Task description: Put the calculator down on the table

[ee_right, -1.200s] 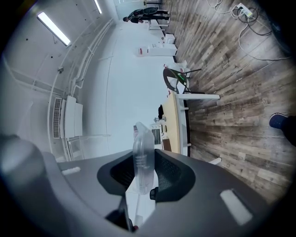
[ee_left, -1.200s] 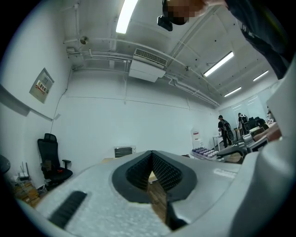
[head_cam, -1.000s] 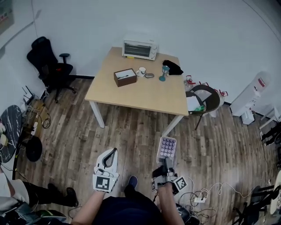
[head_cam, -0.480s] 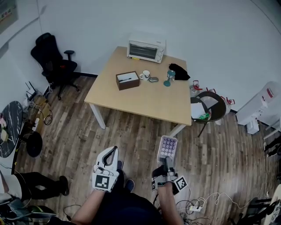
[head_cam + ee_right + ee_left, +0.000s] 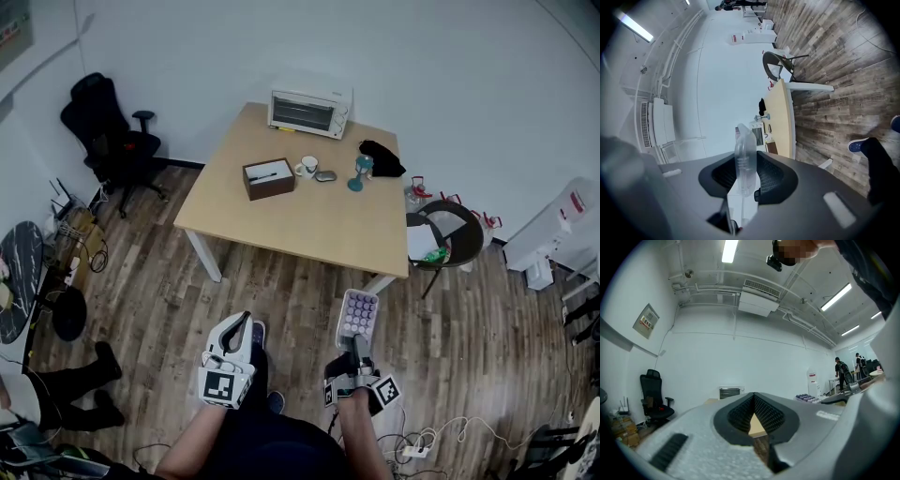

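Observation:
The calculator [image 5: 357, 314], white with purple keys, lies flat out in front of my right gripper [image 5: 359, 343], whose jaws are shut on its near end. In the right gripper view the calculator [image 5: 744, 161] stands edge-on between the pads of that gripper [image 5: 745, 180]. My left gripper [image 5: 235, 334] is held level beside it with its fingertips together and nothing in them; in its own view my left gripper [image 5: 753, 397] shows only the floor and table through the gap. The wooden table [image 5: 309, 225] stands ahead, beyond a strip of floor.
On the table stand a toaster oven [image 5: 308, 112], a brown box [image 5: 268, 178], a mug [image 5: 306, 168], a teal hourglass-like item [image 5: 363, 171] and a black cloth [image 5: 380, 157]. A black office chair [image 5: 108, 131] stands left; a round chair [image 5: 448, 234] stands right. Cables [image 5: 441, 431] lie on the floor.
The table has shifted slightly within the head view as I walk, and my foot has stepped forward under the left gripper. Both grippers keep their places in view, and the calculator stays gripped.

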A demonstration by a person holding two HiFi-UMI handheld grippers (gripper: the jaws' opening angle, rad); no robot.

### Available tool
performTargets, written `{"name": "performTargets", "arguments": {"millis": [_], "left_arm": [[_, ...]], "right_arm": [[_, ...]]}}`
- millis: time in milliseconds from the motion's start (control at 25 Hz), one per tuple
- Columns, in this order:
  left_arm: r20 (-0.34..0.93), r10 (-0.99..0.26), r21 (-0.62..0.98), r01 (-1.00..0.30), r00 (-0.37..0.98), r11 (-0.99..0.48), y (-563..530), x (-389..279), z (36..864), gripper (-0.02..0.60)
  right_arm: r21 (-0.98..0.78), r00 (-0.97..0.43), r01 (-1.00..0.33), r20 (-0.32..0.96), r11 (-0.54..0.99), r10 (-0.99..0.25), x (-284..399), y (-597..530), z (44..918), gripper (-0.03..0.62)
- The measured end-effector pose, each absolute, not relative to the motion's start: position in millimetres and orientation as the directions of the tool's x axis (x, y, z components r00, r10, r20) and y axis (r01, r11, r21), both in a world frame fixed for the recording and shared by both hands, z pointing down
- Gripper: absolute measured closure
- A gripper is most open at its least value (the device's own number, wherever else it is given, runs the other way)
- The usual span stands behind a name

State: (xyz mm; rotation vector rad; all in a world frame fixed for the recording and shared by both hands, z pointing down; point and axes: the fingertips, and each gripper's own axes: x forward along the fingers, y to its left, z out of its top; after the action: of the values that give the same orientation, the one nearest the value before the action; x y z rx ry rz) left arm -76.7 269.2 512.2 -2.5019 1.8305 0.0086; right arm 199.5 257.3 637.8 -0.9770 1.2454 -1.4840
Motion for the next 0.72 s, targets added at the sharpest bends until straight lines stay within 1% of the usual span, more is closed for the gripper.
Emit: {"name": "performTargets", "arguments": {"millis": [360,480,720], "left_arm": [[-0.028,-0.956,0.006,-0.956,0.292,-0.293,198,-90,526,0.586],[-0.05,-0.957,0.02,-0.958,0.285,-0.286,162,-102,519,0.586],[-0.086,-0.952,-0.024,-0.956,0.294,-0.293,67,-128,493,0.586]], "right_arm": [[-0.988,-0.245,0.147,0.019,-0.056,-0.969,192,184,643,0.48],[-0.986,-0.238,0.158,0.015,-0.054,-0.971,183,148,644,0.48],[-0.987,-0.219,0.146,0.026,-0.06,-0.975,160,57,638,0.48]]}}
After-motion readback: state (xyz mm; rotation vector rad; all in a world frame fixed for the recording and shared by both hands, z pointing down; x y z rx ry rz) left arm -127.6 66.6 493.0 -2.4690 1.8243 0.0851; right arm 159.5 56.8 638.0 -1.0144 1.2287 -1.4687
